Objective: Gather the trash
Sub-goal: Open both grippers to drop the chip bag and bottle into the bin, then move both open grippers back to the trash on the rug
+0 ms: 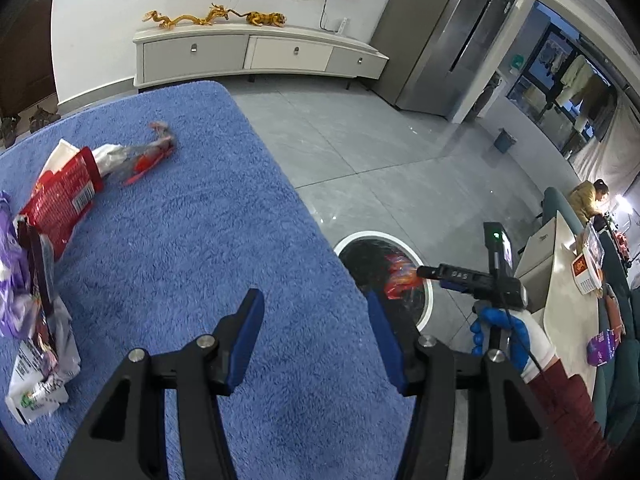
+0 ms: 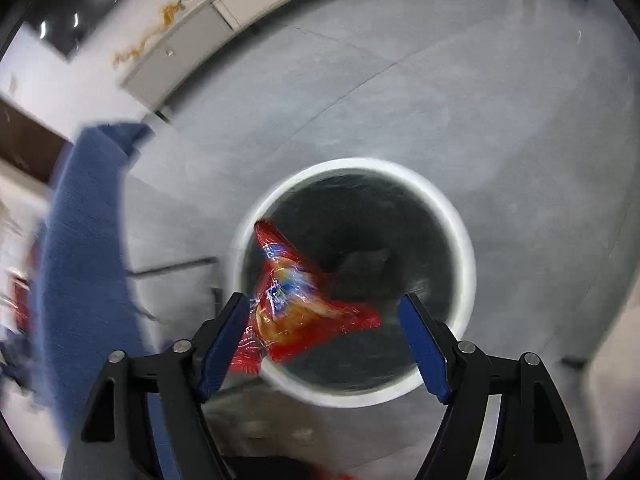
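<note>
Right gripper has its fingers spread; the crumpled red-and-orange plastic wrapper sits between them over the white-rimmed round bin, print blurred. Left gripper, fingers apart, holds nothing above the blue fleece cloth

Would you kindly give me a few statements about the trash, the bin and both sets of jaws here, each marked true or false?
1. The right gripper has its jaws apart over the trash bin. True.
2. The red crinkled wrapper is clamped between the right jaws. False: it sits loose between the open jaws, above the bin's mouth.
3. The left gripper holds the red snack bag. False: its jaws are open and empty; the bag lies on the blue cloth.
4. Several wrappers remain on the blue cloth. True.
5. The bin stands on the blue cloth. False: it stands on the grey floor beside it.
</note>
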A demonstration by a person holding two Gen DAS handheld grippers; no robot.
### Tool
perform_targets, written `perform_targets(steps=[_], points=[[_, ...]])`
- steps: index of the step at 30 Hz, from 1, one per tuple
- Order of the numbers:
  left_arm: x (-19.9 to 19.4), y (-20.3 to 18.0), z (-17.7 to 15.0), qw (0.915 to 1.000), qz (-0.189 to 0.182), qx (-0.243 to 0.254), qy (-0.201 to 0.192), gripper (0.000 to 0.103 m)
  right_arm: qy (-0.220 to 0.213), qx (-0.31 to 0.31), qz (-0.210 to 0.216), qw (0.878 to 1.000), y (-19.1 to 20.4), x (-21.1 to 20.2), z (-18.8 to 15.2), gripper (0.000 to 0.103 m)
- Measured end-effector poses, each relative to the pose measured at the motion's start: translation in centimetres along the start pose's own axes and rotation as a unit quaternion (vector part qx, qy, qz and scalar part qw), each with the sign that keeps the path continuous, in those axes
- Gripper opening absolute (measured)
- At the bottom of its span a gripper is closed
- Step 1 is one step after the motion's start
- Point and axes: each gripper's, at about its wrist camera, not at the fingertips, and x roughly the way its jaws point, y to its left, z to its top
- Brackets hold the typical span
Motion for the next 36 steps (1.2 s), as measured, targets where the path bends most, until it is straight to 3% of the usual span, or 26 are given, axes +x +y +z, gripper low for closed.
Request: perform_targets(steps=[2,5,8,12,18,24,30,36], points=[[0.0,0.2,-0.4,1.0,-0.001,0.001,0.001,0.052,0.013,-0.042,-0.082,0.996,0.7,0.3,0.1,0.076],[0.1,0.4,-0.8,1.0,0.002,0.004,0.001,0.052,0.024,-0.043,-0.048,0.998,0.8,0.2,0.0,0.076],[-0.2,0.7,-1.1,1.0,0.005,0.003,-0.002,0.052,0.018,-0.056,-0.066,0.996,0.9,-0.2,-0.3,0.076],[-0.9,1.6,-1.4,0.9996,0.024,0.002,-0.016,0.052,-0.01,-0.066,-0.044,0.997,2.4,-2.0,-0.3,0.076],[-3.0,4.2,-2.3,0.9981,0.041,-0.018,-0.041,0.052,-0.059,-0.134,0.026,0.989,9.4,-5.6,-0.7,0.076],[-6.8,9.0,-4.5,0.993,0.084,-0.046,-0.069,0.052,-0.081,-0.224,0.116,0.964,18.5,-8.7,-3.6,0.075],[-9.2,15.6,-6.7,0.9832,0.126,-0.11,-0.071,0.052,-0.044,-0.282,0.193,0.939,27.2,-9.0,-7.4,0.064],[-9.8,19.6,-8.4,0.9772,0.132,-0.15,-0.07,0.052,0.008,-0.314,0.244,0.918,34.7,-6.8,-11.2,0.06]])
